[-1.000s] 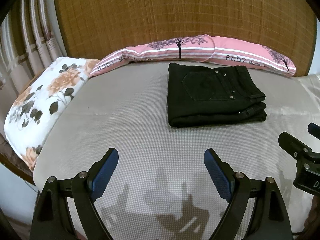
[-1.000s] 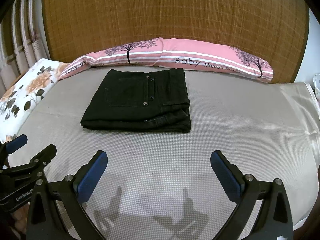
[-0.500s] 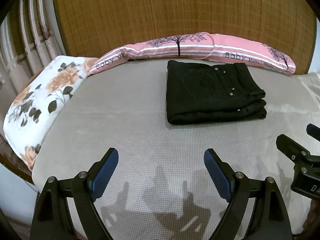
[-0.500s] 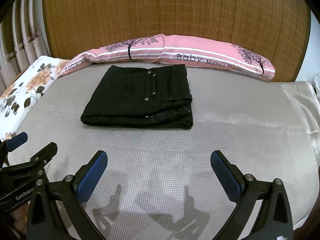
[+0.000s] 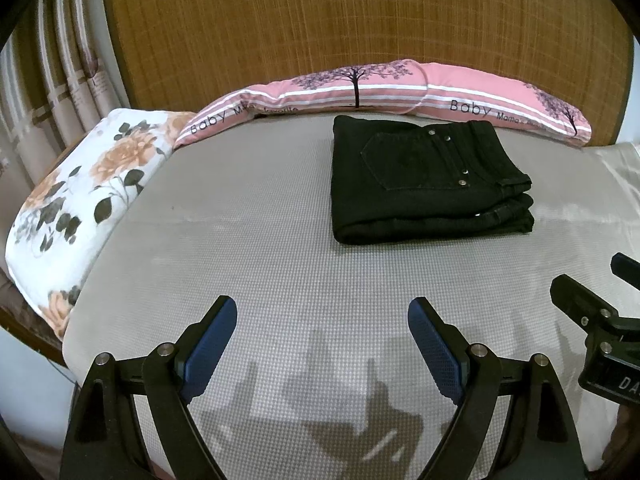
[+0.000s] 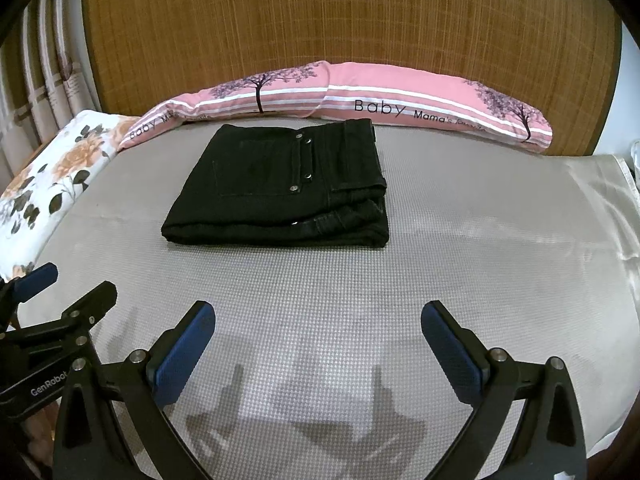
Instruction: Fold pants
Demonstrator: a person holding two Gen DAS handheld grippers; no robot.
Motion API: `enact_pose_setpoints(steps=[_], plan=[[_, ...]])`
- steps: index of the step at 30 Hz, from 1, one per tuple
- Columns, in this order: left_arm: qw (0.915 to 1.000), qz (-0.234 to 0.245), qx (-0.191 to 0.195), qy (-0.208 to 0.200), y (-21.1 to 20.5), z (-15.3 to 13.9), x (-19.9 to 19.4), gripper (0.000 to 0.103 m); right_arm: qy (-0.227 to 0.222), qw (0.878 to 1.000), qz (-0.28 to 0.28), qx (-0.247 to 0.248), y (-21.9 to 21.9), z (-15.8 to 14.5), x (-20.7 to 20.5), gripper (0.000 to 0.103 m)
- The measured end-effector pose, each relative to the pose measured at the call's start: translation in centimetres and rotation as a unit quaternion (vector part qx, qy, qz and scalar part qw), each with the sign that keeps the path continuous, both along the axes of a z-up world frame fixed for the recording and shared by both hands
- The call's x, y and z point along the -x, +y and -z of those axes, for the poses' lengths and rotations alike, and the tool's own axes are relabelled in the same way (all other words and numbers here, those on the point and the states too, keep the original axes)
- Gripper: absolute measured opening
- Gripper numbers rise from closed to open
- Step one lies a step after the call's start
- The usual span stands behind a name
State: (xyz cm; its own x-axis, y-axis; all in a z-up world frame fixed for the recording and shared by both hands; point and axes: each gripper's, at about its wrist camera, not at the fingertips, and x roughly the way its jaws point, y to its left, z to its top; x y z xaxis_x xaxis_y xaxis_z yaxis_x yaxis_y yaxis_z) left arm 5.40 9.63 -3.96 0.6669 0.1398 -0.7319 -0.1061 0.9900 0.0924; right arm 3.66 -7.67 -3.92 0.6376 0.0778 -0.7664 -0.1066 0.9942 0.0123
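Observation:
Black pants (image 5: pixel 424 180) lie folded in a neat rectangular stack on the grey mattress (image 5: pixel 260 240), near the pink pillow; a back pocket faces up. They also show in the right wrist view (image 6: pixel 288 188). My left gripper (image 5: pixel 322 312) is open and empty, held over the near part of the mattress, well short of the pants. My right gripper (image 6: pixel 318 316) is open and empty, likewise near the front edge. Each gripper shows at the other view's edge.
A long pink "Baby" pillow (image 5: pixel 400 84) lies along the wooden headboard (image 5: pixel 320 20). A floral pillow (image 5: pixel 84 184) sits at the left edge. A shiny cream cloth (image 6: pixel 600 208) covers the mattress's right side. Curtains (image 5: pixel 48 80) hang at far left.
Both grippers have drawn back and tilted slightly; the pants sit a little higher in both views. The pants have not moved. Both grippers stay open.

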Motion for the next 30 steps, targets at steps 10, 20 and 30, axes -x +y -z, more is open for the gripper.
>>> enact_pose_setpoints(steps=[10,20,30], plan=[[1.0000,0.004,-0.003,0.007,0.3,0.4,-0.6,0.088,0.007,1.000,0.004,-0.001,0.1,0.6,0.3,0.102],[0.9999,0.009,-0.004,0.013,0.4,0.5,-1.0,0.088,0.010,1.000,0.005,-0.003,-0.1,0.6,0.1,0.102],[0.9996,0.014,0.004,0.023,0.5,0.7,-1.4,0.088,0.016,1.000,0.009,-0.013,-0.7,0.9,0.1,0.102]])
